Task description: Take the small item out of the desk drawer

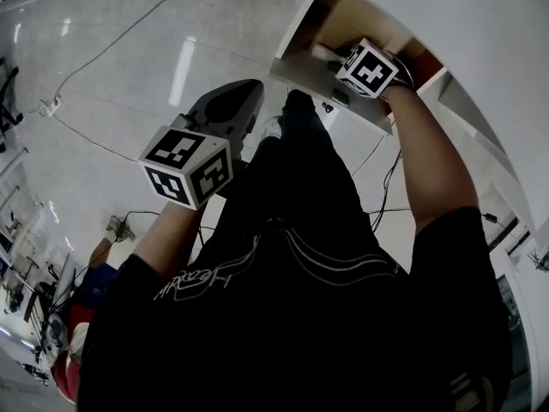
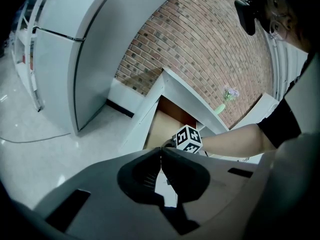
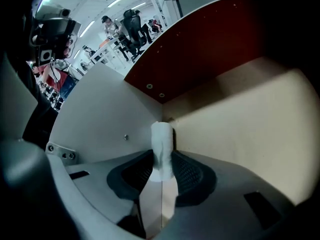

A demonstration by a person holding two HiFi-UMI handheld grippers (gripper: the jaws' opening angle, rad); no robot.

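Note:
The desk drawer (image 1: 302, 63) stands pulled open, its tan bottom (image 3: 250, 119) and white side wall (image 3: 100, 114) filling the right gripper view. My right gripper (image 3: 162, 156) reaches inside it, jaws closed on a small white cylindrical item (image 3: 162, 139) that stands upright between the pads near the drawer's corner. Its marker cube (image 1: 367, 67) shows at the drawer's front. My left gripper (image 2: 161, 151) hangs off to the left over the floor, away from the drawer, jaws together with nothing between them; it also shows in the head view (image 1: 227, 101).
The white desk (image 1: 480, 41) curves along the right. Cables (image 1: 86, 67) run across the shiny floor. A tall white cabinet (image 2: 75, 59) and a brick wall (image 2: 210, 49) stand behind the drawer. The person's dark trousers (image 1: 292, 196) fill the middle.

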